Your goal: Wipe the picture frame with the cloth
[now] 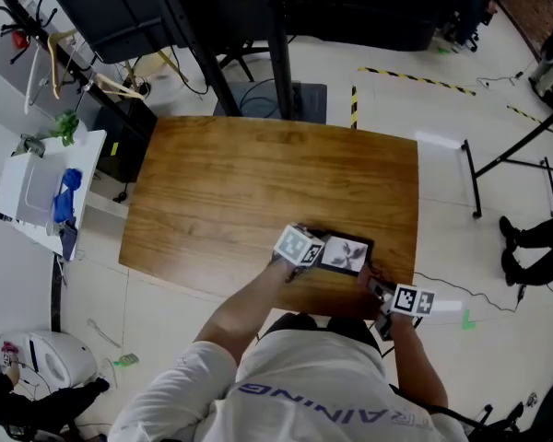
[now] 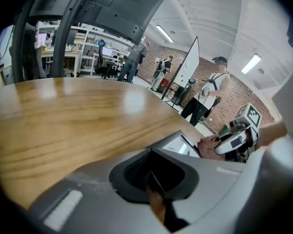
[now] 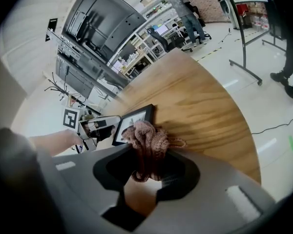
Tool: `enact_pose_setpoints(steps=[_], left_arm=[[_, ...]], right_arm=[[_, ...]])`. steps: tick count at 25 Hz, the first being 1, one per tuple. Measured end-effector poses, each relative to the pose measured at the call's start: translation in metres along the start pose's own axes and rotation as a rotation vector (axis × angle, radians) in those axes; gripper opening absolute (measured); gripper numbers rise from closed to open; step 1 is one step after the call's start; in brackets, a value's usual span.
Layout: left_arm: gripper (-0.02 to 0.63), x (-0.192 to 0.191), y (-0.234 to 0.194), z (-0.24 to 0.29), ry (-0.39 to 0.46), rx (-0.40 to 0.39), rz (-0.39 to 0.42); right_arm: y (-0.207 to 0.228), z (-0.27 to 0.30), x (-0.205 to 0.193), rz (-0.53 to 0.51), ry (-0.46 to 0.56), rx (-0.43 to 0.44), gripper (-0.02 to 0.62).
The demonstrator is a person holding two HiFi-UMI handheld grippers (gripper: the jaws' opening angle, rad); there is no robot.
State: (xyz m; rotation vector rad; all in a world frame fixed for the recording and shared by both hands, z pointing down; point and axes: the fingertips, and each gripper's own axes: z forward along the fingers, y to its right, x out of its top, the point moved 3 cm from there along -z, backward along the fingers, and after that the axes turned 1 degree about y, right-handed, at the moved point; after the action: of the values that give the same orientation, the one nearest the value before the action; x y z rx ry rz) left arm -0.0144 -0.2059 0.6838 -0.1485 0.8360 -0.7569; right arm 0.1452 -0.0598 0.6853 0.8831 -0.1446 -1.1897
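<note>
while cloth (image 3: pixel 149 139) sits at the picture frame's (image 3: pixel 135 118) edge, open table (image 1: pixel 258 178) spreads beyond.

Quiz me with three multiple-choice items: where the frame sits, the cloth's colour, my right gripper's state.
1. The picture frame lies: A) by the table's near edge; B) at its far edge; C) on the floor.
2. The cloth is: A) blue; B) pinkish-brown; C) white.
3. The right gripper is: A) open, empty; B) shut on the frame; C) shut on the cloth.
1A: head view shows it at the nearer edge. 2B: the knit looks pinkish-brown. 3C: cloth is bunched between its jaws.
</note>
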Motion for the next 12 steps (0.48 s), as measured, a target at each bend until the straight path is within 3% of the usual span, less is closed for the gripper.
enact_pose_setpoints(steps=[5,8,12], left_arm=[[0.006,0.005,-0.009,-0.02,0.045,0.062,0.04],[0.008,0.011,0.003,-0.059,0.167,0.086,-0.004],[0.006,0.03,0.017,-0.123,0.371,0.213,-0.036]], right_arm=[[-0.023,0.004,0.027,-0.059,0.191,0.177,0.123],[-0.029,-0.022,0.05,-0.128,0.305,0.193,0.123],[-0.047,-0.072,0.109,-0.283,0.474,0.179,0.121]])
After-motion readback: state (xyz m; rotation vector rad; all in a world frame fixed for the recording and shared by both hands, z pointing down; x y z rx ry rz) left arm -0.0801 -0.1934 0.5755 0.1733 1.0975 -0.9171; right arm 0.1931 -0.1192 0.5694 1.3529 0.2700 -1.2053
